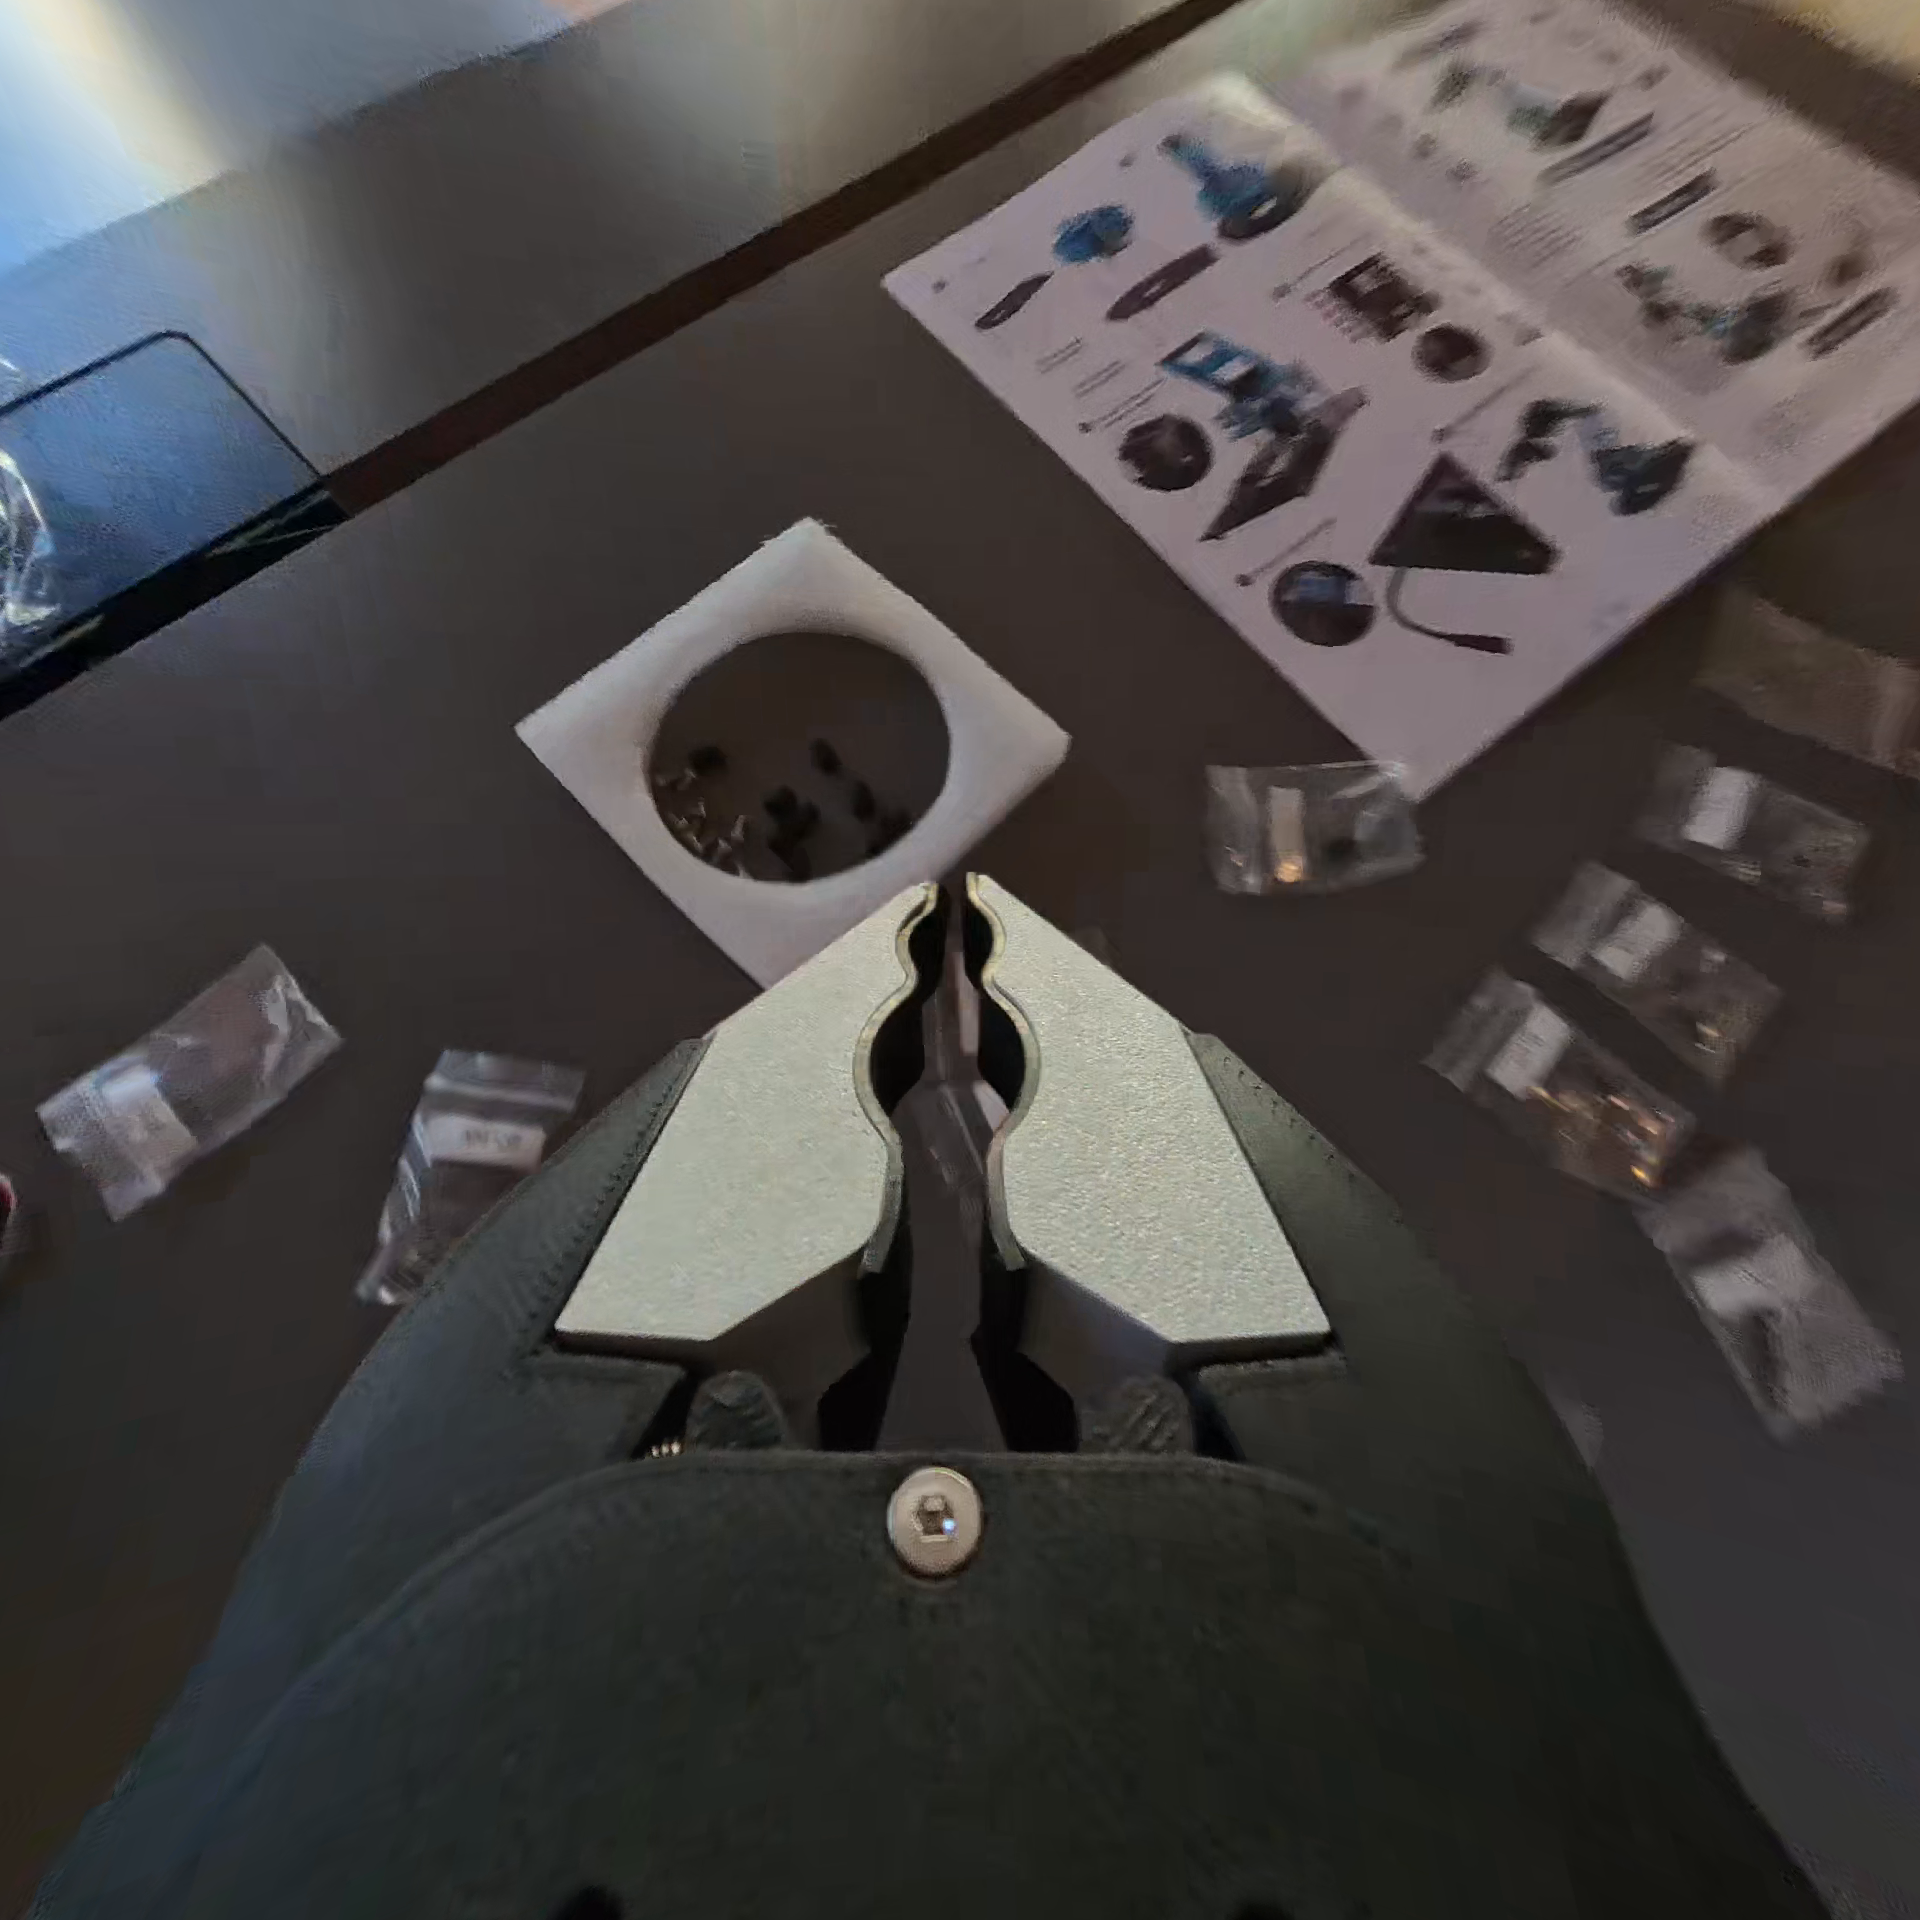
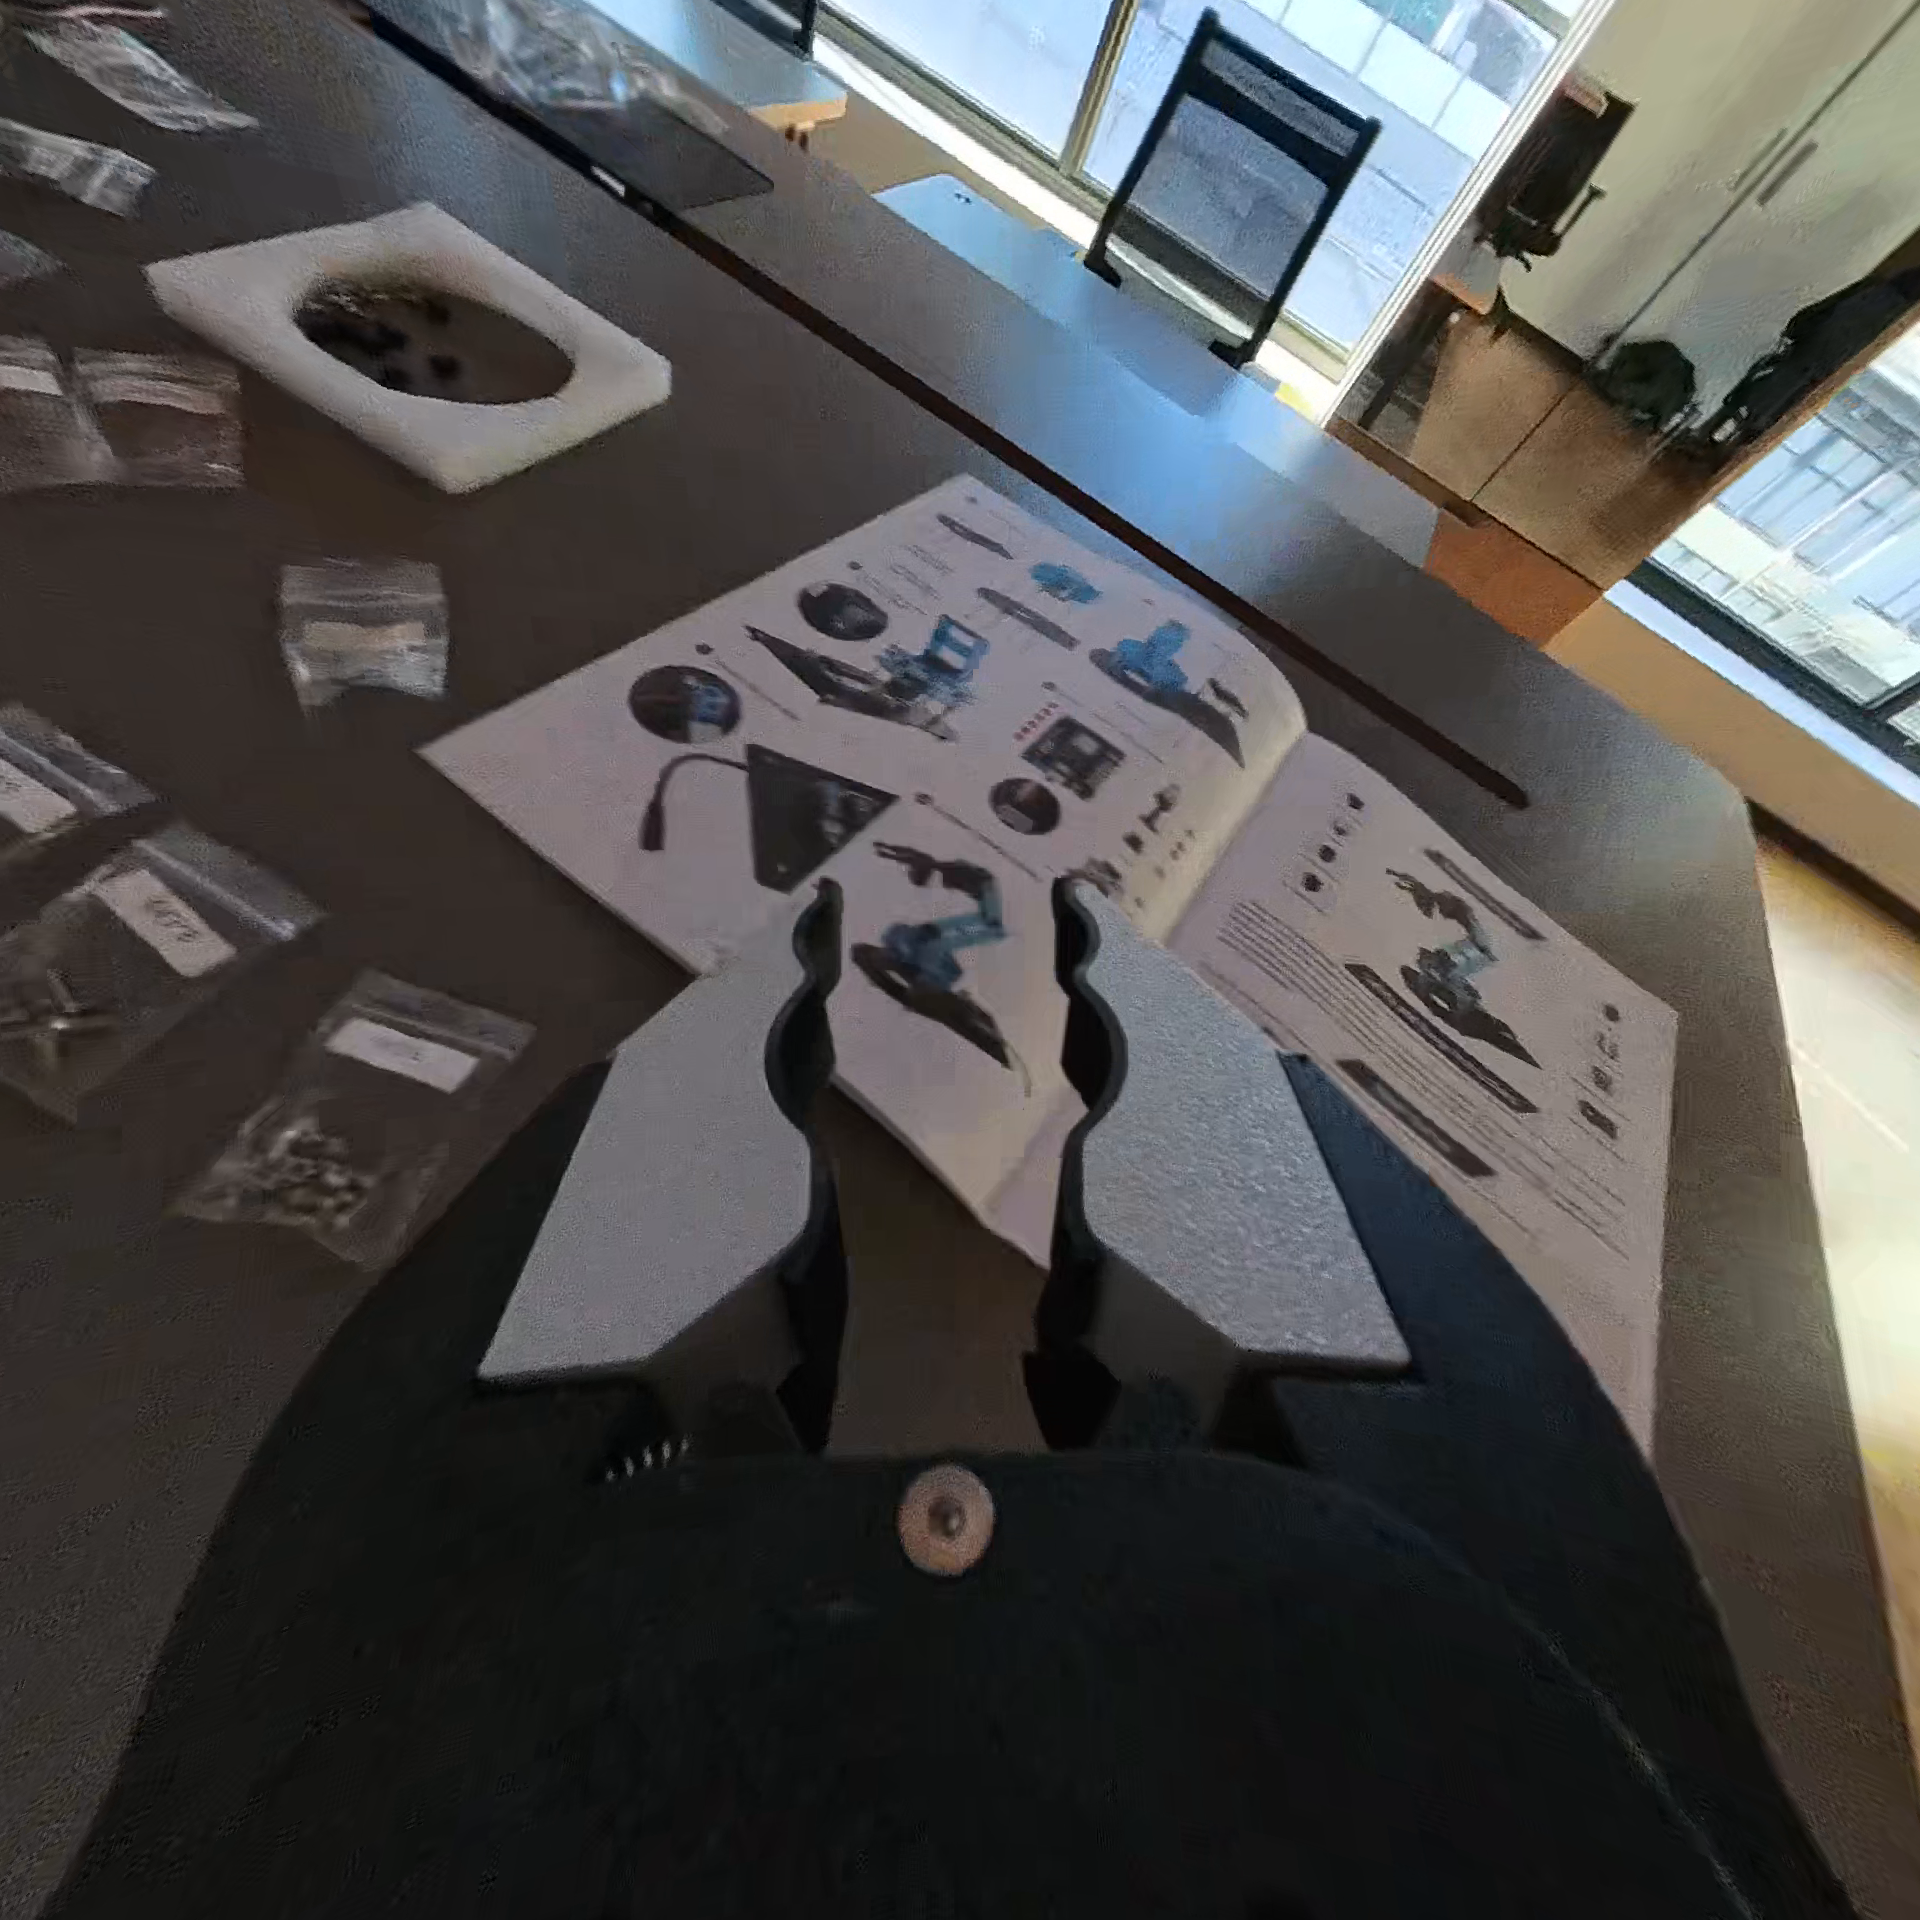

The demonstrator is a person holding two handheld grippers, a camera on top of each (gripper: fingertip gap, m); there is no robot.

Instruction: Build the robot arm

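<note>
My left gripper (image 1: 957, 891) is nearly closed, its tips just over the near corner of a white foam square (image 1: 613, 727). A thin clear plastic bag (image 1: 948, 1127) shows between its fingers and seems to be pinched there. The foam's round hole holds several small dark and silver screws (image 1: 774, 795). My right gripper (image 2: 940, 899) is open and empty, above the left page of an open instruction booklet (image 2: 1382, 1049). The foam square (image 2: 613, 379) lies far to its left.
Several small clear bags of hardware lie on the dark table: left (image 1: 187, 1075), near left (image 1: 468, 1164) and right (image 1: 1311, 826), (image 1: 1558, 1081). The booklet (image 1: 1434, 384) is at the far right. A dark tray (image 1: 135, 478) sits far left. A chair (image 2: 1231, 177) and windows stand beyond the table edge (image 2: 1766, 935). Spacing between my two grippers at the tips: around 30 cm. The white foam square (image 1: 613, 727) is about 15 cm from my left fingertips and 35 cm from my right. It turns up in the right wrist view (image 2: 435, 246) as well.
</note>
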